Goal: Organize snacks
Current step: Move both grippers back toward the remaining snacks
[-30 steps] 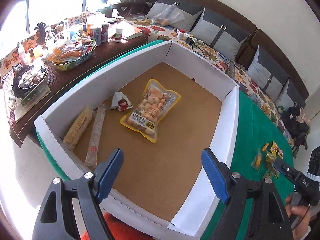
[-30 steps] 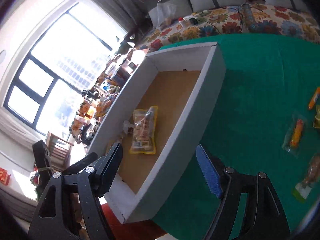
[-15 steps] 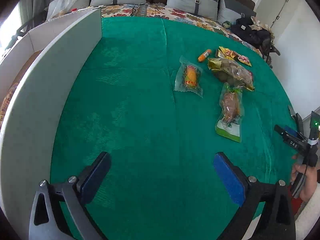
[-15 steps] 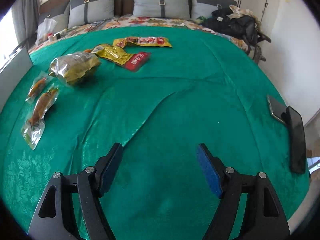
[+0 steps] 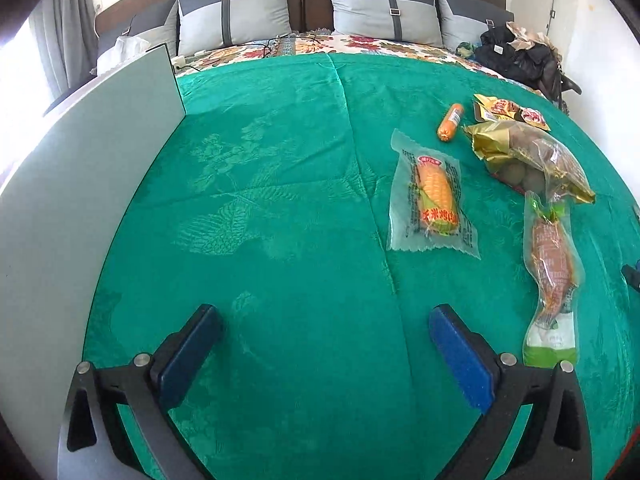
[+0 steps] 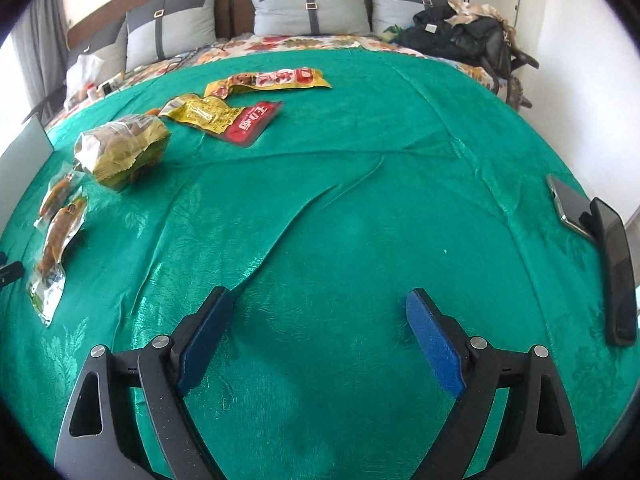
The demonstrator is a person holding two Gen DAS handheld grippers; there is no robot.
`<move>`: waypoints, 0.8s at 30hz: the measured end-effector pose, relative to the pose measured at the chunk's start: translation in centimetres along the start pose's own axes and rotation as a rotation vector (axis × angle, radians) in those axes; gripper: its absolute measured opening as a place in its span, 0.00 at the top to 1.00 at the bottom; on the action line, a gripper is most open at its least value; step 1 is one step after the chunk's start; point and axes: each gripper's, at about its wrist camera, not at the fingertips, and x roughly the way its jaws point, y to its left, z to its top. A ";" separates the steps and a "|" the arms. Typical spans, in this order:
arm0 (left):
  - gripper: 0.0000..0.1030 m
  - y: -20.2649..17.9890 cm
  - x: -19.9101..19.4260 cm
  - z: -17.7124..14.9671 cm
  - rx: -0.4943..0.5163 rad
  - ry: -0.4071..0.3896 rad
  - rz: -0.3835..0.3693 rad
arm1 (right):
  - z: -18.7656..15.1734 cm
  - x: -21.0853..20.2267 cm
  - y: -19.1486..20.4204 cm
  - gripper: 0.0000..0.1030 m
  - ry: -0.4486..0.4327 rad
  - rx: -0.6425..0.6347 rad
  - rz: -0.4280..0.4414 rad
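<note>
We have swung both hand-held grippers, left (image 5: pixel 324 344) and right (image 6: pixel 320 332), away from the white box (image 5: pixel 80 184), jaws opening and empty, toward the corn packet (image 5: pixel 432 200) lying to its right.

A green cloth (image 5: pixel 280 208) covers the surface, with a crease running from 12 to 6 o'clock in the left wrist view. On it there, at 2 to 4 o'clock, lie a small sausage (image 5: pixel 451 122), a corn packet (image 5: pixel 433 200), a gold bag (image 5: pixel 532 160) and a long meat packet (image 5: pixel 552 276); a white box (image 5: pixel 80 184) stands at 9 o'clock. In the right wrist view, yellow packets (image 6: pixel 272 79) and a red packet (image 6: pixel 252 122) lie at 11 o'clock, and two phones (image 6: pixel 592 240) at 3 o'clock.
</note>
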 end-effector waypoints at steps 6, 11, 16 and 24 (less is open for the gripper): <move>0.00 0.1 1.2 1.7 -0.019 -0.004 0.013 | 0.0 0.0 0.0 0.11 0.001 0.000 0.001; 0.00 0.1 1.1 1.7 -0.020 -0.004 0.013 | 0.0 0.0 0.0 0.11 0.001 0.000 0.001; 0.00 0.1 1.1 1.7 -0.020 -0.004 0.013 | 0.0 0.0 0.0 0.11 0.001 0.000 0.001; 0.00 0.1 1.2 1.6 -0.020 -0.004 0.013 | 0.0 0.0 0.0 0.11 0.002 0.000 0.000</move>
